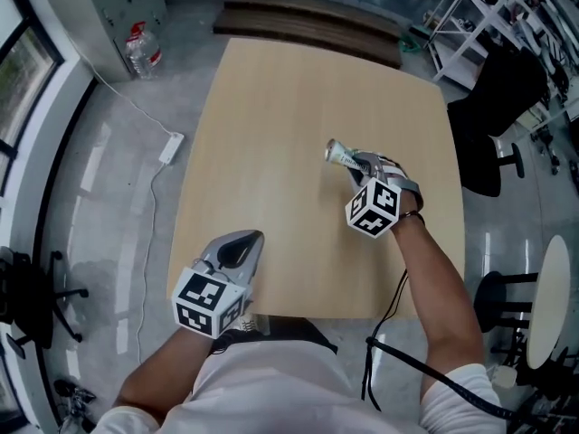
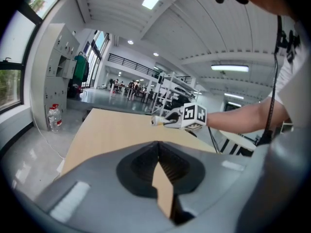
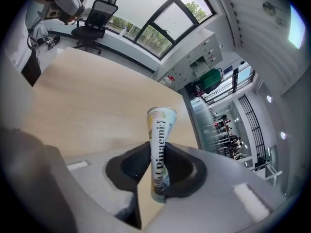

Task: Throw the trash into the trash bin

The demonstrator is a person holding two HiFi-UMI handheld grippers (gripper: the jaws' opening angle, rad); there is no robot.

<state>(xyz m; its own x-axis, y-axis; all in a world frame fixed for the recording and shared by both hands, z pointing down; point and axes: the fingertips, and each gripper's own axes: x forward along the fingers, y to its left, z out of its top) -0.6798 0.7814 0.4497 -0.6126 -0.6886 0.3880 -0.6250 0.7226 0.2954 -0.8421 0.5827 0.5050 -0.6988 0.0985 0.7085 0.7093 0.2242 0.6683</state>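
The trash is a printed paper tube [image 1: 340,155], crushed flat at one end. My right gripper [image 1: 358,163] is shut on it and holds it above the right half of the light wooden table [image 1: 271,107]. In the right gripper view the tube [image 3: 160,130] stands up between the two jaws, its open end pointing away. The left gripper view shows the tube [image 2: 157,122] sticking out of the right gripper [image 2: 170,122] over the table. My left gripper [image 1: 242,240] hovers at the table's near left corner, jaws closed with nothing in them [image 2: 158,144]. No trash bin is in view.
A water bottle [image 1: 143,51] stands on the floor at the far left by a grey cabinet [image 1: 118,7]. A white power strip [image 1: 171,147] lies on the floor left of the table. A black office chair [image 1: 493,107] and a stool [image 1: 502,297] stand to the right.
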